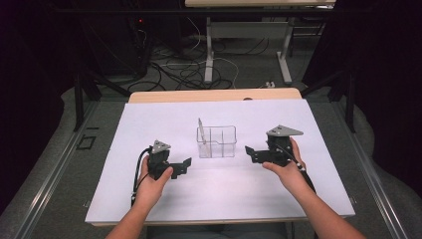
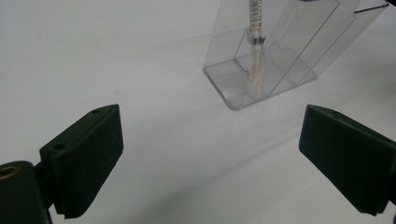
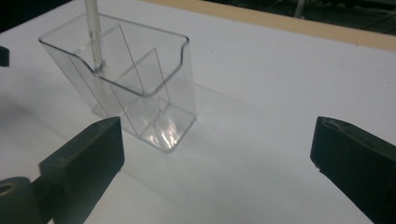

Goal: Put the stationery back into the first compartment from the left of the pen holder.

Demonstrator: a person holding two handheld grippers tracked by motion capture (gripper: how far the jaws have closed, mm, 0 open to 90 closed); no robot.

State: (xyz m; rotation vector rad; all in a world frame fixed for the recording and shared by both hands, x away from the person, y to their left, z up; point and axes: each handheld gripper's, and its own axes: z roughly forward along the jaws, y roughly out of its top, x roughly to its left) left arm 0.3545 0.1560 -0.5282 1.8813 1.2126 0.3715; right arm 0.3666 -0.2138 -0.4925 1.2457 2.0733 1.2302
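1. Holding both tools low over the white table sheet [image 1: 219, 199], I have the left gripper [image 1: 185, 166] in my left hand [image 1: 152, 186] with its jaws spread wide and nothing between them; in the left gripper view the two black pads [image 2: 88, 158] stand far apart over bare sheet.
2. My right gripper [image 1: 251, 153] sits in my right hand [image 1: 288, 174], jaws likewise wide and empty, its grey three-cornered plate [image 1: 283, 131] on top.
3. Both grippers point inward toward each other, each just short of the clear plastic divided holder [image 1: 216, 142], which stands upright on the sheet between them, touching neither.
4. Inside the holder, thin clear partitions [image 3: 140, 70] split it into compartments.
5. One slim pen-like stick [image 1: 201, 130] leans in the compartment at the holder's left end as the high view has it, its top rising above the rim.
6. Beyond the sheet I see the wooden table edge [image 1: 214, 94], then cables [image 1: 184, 72] on the floor.
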